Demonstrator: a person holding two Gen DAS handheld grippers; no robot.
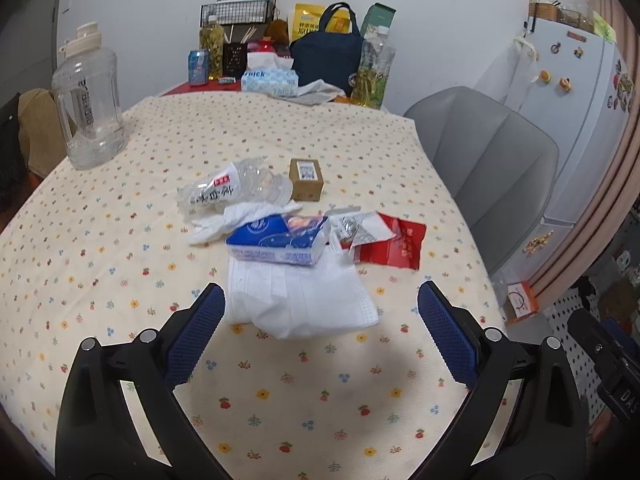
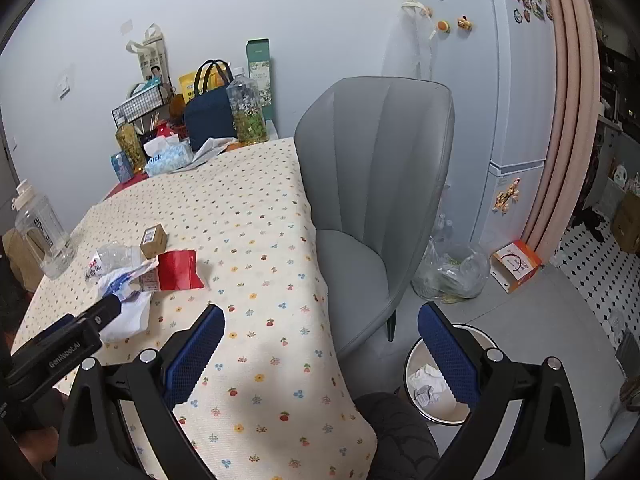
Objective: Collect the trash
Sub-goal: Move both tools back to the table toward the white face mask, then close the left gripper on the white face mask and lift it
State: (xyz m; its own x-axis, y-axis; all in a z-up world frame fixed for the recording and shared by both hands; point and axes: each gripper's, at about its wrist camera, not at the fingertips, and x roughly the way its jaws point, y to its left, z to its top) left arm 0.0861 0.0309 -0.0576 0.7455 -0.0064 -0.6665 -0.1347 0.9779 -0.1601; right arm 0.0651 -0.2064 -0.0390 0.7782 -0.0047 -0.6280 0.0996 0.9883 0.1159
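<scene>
Left wrist view: left gripper [image 1: 320,320] hovering above the near part of the desk [image 1: 120,248], fingers [image 1: 196,332] spread wide, grasping nothing. Trash heaped mid-desk, just ahead of the fingertips: a white face mask [image 1: 300,300] nearest, partly under a blue tissue pack [image 1: 280,240]; a crumpled white tissue [image 1: 224,224] touching the pack's far left side; a crushed clear bottle [image 1: 236,190] lying on its side behind that; a small brown box [image 1: 306,180] upright beside the bottle's right end; a silver foil wrapper [image 1: 356,228] and a torn red packet [image 1: 396,244] to the right of the pack. Large clear water jug [image 1: 90,104] standing near the left edge. Tissue box [image 1: 270,80], navy bag [image 1: 328,56] and bottles crowded along the far edge.

Right wrist view: right gripper [image 2: 322,344] held over the desk's near right corner, fingers [image 2: 448,352] parted, holding nothing. Same pile seen toward the left side of the desk, with the red packet [image 2: 176,270] and brown box [image 2: 154,236] plainly visible. Left gripper's black body [image 2: 60,344] reaching in at the white mask [image 2: 128,320]. Grey chair [image 2: 376,184] against the right edge. White waste bin [image 2: 412,360] on the floor below the right finger, crumpled paper [image 2: 426,380] inside. Clear plastic bag [image 2: 452,272] on the floor behind the chair.
</scene>
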